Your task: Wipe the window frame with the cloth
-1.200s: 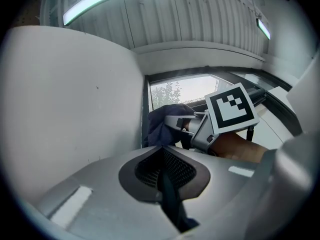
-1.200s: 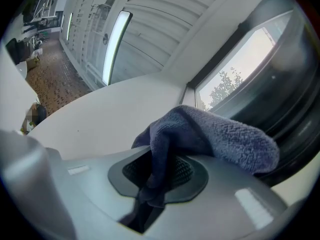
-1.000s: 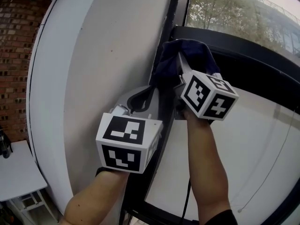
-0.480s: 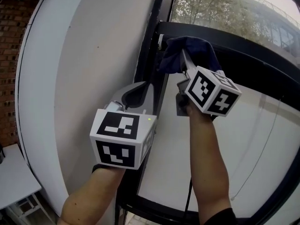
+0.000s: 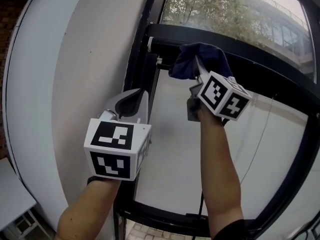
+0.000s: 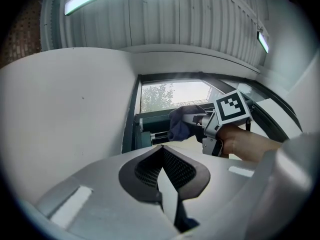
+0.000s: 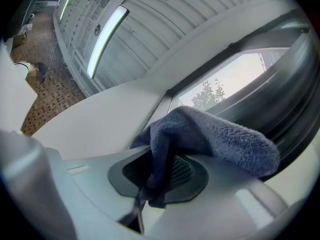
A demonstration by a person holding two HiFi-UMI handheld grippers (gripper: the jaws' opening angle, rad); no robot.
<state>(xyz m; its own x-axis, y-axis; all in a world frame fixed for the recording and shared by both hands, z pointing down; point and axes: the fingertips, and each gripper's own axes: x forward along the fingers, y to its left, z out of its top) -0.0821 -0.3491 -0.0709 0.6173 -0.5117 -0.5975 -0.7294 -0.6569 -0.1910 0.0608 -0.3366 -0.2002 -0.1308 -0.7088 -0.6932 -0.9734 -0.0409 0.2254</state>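
Up at the top left corner of the window, the right claw is gripping a dark blue cloth. Its jaws are clamping shut on a fold of the fabric, while the rest is bunching over the tips and a short tail is hanging down between the pads. The cloth is sitting over the black crossbar of the window frame, near where that bar is meeting the upright post; whether it is actually pressing on the metal I cannot tell. The left claw is hovering lower and further left, just beside the upright post and in front of the curved white wall. Its jaws are resting together with nothing between them, and it is pointing up toward the same corner, well apart from the cloth. Both forearms are reaching upward, the right forearm crossing in front of the pale lower pane. Leafy trees are showing through the glass above the crossbar.
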